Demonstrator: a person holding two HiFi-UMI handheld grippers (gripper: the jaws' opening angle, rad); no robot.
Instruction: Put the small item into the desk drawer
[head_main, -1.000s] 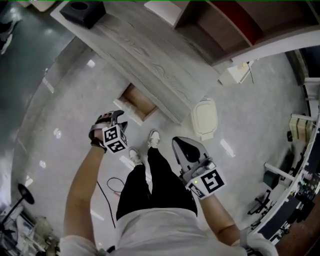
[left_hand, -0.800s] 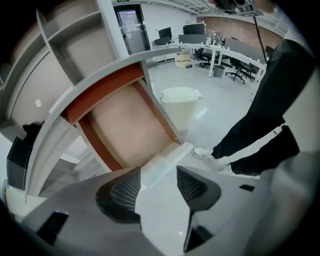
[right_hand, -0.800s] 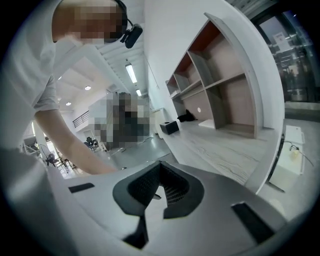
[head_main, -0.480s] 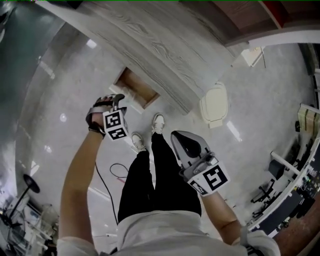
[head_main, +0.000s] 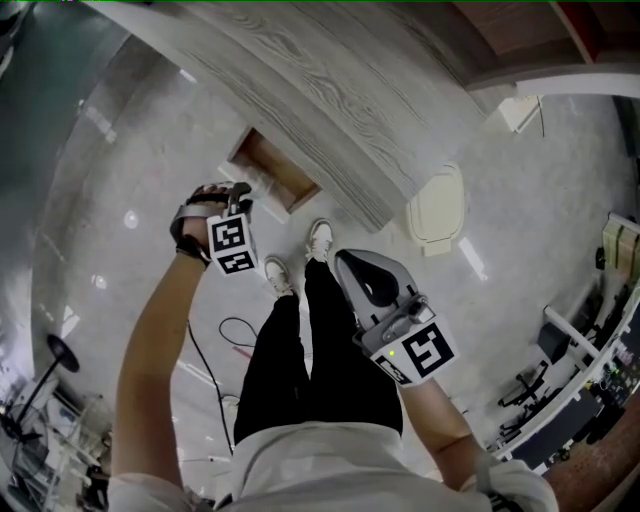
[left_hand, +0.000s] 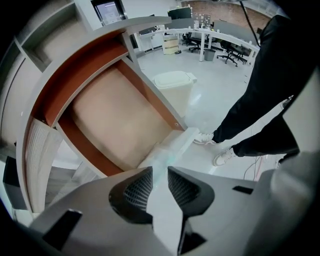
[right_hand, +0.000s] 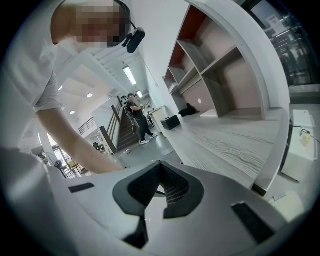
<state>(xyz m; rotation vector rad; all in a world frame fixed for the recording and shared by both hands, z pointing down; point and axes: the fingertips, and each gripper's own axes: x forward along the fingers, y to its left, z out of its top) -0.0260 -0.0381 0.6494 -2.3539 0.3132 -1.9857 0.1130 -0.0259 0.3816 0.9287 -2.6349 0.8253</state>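
Left gripper view: left gripper (left_hand: 159, 169) jaws just closing, half apart, pale small item (left_hand: 175, 145) between them looks released over the drawer (left_hand: 115, 115); right gripper (right_hand: 160, 172) closed, empty.

In the head view the desk (head_main: 330, 90) is running off the top edge, and its near edge is hiding the back of the open drawer (head_main: 272, 168). In the left gripper view a pale streak (left_hand: 172, 149) along the drawer's front edge is blurring, so panel or loose thing cannot be told.
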